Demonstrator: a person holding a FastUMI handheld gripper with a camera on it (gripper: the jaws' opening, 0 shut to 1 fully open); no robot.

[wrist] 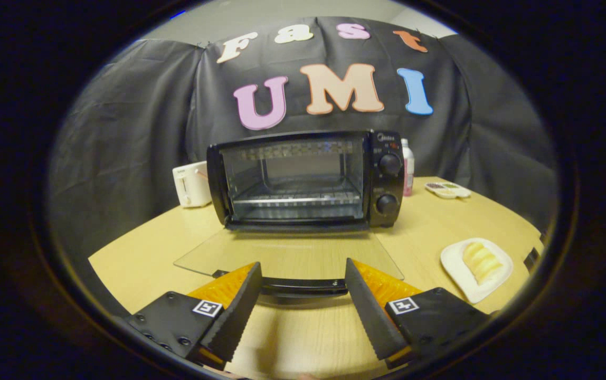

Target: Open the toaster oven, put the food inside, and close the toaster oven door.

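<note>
Jaws apart, oven door (288, 257) handle (303, 286) between.

Toaster oven (305, 179): glossy black casing w/ matt-looking black knobs (389, 164); inside, shiny bare metal walls and a wire rack (295, 200), reflective. Its door (287, 256) lies open, clear smooth glass, wood showing thru; door handle (303, 286) glossy black, plastic-looking. Table (429, 221): pale wood-grain top, smooth, low sheen. Gripper (303, 311) open, fingers spread apart; inner finger faces (239, 311) ridged/serrated, rough; mounts flat matt plates w/ screws. Plate (457, 264) smooth white, glazed-looking; food (482, 261) on it pale, soft sheen. Small toaster (191, 184) smooth white plastic. Bottle (407, 166) plastic, semi-gloss. Back wall (123, 132) black cloth, matt, creased.
</note>
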